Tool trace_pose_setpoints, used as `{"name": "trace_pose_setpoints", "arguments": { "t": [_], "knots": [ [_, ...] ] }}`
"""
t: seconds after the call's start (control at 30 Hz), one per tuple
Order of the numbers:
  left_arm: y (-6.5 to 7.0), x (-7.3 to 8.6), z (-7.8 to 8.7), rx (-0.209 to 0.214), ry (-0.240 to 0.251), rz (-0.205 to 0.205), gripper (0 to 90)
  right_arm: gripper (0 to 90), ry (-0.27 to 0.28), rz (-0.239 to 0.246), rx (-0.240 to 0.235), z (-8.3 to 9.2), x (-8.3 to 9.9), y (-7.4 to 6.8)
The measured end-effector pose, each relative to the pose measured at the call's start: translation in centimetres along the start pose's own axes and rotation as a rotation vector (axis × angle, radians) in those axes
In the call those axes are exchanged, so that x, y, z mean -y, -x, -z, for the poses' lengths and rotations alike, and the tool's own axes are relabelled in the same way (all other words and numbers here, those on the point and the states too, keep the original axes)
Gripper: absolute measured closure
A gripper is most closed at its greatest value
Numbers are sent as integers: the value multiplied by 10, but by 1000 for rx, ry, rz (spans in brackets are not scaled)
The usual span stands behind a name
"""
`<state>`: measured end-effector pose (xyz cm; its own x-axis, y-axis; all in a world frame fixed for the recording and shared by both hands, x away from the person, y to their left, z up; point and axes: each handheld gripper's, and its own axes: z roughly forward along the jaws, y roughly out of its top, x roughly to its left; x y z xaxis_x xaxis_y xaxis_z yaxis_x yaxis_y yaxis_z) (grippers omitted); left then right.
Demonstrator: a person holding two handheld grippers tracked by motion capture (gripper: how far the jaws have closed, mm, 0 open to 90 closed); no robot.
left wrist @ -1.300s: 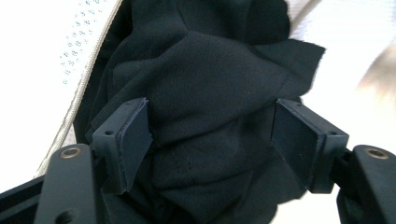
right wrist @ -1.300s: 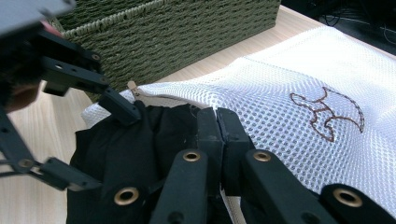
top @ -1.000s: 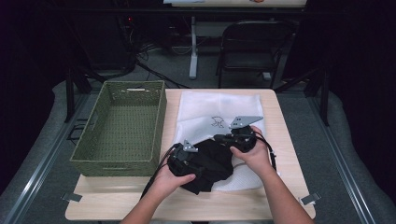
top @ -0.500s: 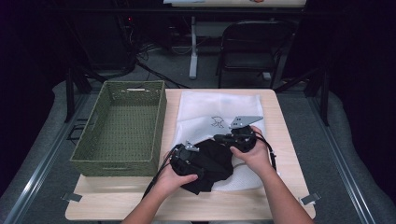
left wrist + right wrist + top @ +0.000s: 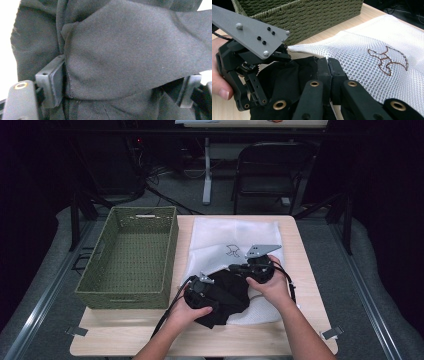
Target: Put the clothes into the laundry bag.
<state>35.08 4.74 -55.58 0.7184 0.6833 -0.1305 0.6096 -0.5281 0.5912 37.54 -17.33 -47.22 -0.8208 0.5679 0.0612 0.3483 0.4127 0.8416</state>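
My right gripper (image 5: 248,268) pinches the white mesh bag's (image 5: 235,237) mouth shut-jawed; my left gripper (image 5: 120,87), jaws wide around the black garment (image 5: 225,295), has just been closing slightly. The garment lies near the tabletop's front edge, I judge barely started into the bag, so most stuffing remains.

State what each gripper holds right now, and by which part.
Left gripper: wide jaws around a bunched fold of the black fabric garment. Right gripper: shut on the edge of the white mesh laundry bag, at its opening.
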Motion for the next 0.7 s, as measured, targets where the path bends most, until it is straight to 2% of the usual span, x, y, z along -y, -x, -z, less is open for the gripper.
{"name": "trace_pose_setpoints", "arguments": {
  "t": [0.37, 0.57, 0.7],
  "knots": [
    [2, 3, 0, -5, 21, -26, 275, 894, -3, -4, 1, 0, 0, -1],
    [3, 5, 0, -11, 42, -13, 292, 894, -6, 0, 3, 0, 0, -2],
    [3, 6, 1, -4, 48, -20, 351, 894, -8, 5, 2, 0, 0, -3]
  ]
}}
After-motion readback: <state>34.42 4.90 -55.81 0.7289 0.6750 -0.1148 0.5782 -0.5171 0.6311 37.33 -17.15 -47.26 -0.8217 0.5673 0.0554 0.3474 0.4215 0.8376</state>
